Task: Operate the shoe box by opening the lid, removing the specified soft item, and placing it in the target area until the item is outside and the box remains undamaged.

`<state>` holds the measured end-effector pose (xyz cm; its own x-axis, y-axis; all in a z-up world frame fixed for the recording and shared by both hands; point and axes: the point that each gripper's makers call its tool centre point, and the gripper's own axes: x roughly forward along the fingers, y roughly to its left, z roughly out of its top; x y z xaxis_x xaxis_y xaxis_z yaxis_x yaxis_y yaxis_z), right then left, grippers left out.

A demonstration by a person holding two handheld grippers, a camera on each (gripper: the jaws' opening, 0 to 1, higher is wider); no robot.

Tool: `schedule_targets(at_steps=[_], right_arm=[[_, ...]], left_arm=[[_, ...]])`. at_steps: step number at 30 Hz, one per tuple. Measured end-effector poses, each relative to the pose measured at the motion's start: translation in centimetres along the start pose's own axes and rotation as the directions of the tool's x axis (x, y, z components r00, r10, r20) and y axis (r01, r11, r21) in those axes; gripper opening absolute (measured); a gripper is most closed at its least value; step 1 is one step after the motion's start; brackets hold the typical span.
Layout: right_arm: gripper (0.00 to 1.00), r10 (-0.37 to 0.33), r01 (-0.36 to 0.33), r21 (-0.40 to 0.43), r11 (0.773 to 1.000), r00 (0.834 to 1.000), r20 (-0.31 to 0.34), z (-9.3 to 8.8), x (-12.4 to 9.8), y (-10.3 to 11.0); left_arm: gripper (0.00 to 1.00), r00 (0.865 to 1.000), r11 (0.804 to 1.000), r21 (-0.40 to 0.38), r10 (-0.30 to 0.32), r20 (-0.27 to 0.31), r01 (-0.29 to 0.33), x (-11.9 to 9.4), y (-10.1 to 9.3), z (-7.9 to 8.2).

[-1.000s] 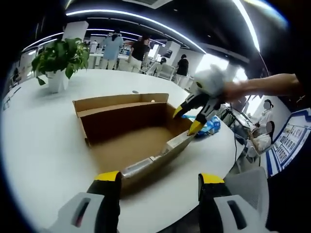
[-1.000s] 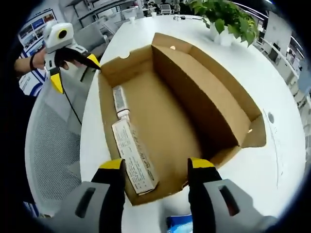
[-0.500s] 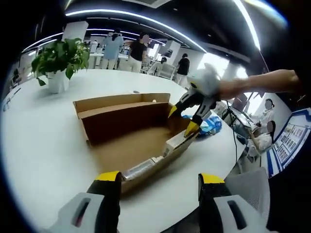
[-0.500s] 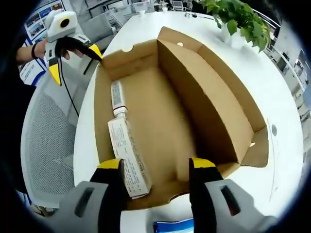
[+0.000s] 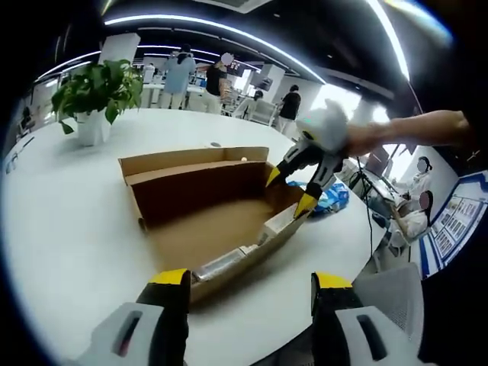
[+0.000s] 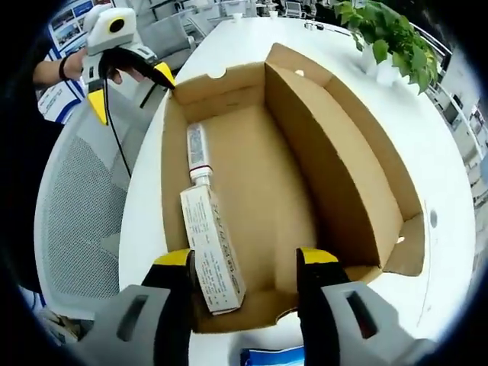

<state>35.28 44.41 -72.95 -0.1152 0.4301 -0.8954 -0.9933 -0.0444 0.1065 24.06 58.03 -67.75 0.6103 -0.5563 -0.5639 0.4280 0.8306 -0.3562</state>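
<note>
The right tool (image 6: 244, 263), grey with yellow-tipped jaws, hangs released over the near end of the open brown cardboard shoe box (image 6: 335, 164), its jaws spread and gripping nothing. Directly ahead of those jaws, along the box's left wall, lies a long white printed carton (image 6: 212, 252), and past it a slim white tube with a red band (image 6: 197, 150), end to end with the carton. A blue-and-white soft packet (image 6: 273, 356) sits on the white round tabletop (image 6: 145, 206) just outside the near box wall; in the left gripper view it shows as a crumpled blue bundle (image 5: 329, 198) beside the box's far corner, so the soft item is probably already out, though it is too small there to be sure.

The left tool (image 5: 248, 286) is also released, jaws apart and empty, held well back from the box on the opposite side; it appears in the right gripper view (image 6: 130, 84) near the far box corner.

The packet looks light and limp, likely to sag and slip, so a pinch across its middle would hold best. The box walls are thin card, easily creased, and are better steadied at a corner than squeezed mid-wall.

Farther off stands a leafy green plant in a white pot (image 5: 90, 103).
</note>
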Motion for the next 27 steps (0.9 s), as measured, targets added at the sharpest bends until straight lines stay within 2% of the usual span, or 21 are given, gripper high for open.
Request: schedule_targets(at_steps=[3, 8, 13, 20, 23, 24, 27], right_arm=[[0.51, 0.024, -0.024, -0.004, 1.0, 1.0, 0.0, 0.4, 0.2, 0.4], [0.46, 0.065, -0.069, -0.068, 0.995, 0.996, -0.061, 0.5, 1.0, 1.1], [0.53, 0.034, -0.041, -0.085, 0.996, 0.997, -0.074, 0.6, 0.8, 0.4], [0.49, 0.009, -0.016, -0.09, 0.996, 0.996, -0.088, 0.0, 0.2, -0.2], [0.5, 0.013, -0.022, -0.099, 0.995, 0.996, -0.088, 0.1, 0.2, 0.1], [0.52, 0.035, -0.043, -0.096, 0.994, 0.996, -0.082, 0.3, 0.3, 0.6], [0.49, 0.048, -0.057, -0.107, 0.993, 0.995, -0.085, 0.7, 0.7, 1.1]], left_arm=[[0.65, 1.0, 1.0, -0.001, -0.001, 0.002, 0.001, 0.0, -0.1, 0.1], [0.65, 1.0, 1.0, 0.0, -0.004, 0.002, 0.004, 0.2, -0.2, 0.1], [0.65, 1.0, 1.0, 0.003, -0.004, 0.008, 0.004, 0.2, -0.3, 0.4], [0.65, 1.0, 1.0, -0.001, 0.007, 0.012, -0.007, -0.2, 0.2, 0.5], [0.65, 1.0, 1.0, -0.004, 0.008, 0.01, -0.008, -0.3, 0.2, 0.3], [0.65, 1.0, 1.0, -0.005, 0.006, 0.01, -0.006, -0.2, 0.2, 0.3], [0.65, 1.0, 1.0, 0.0, 0.001, 0.009, -0.001, 0.0, -0.1, 0.4]])
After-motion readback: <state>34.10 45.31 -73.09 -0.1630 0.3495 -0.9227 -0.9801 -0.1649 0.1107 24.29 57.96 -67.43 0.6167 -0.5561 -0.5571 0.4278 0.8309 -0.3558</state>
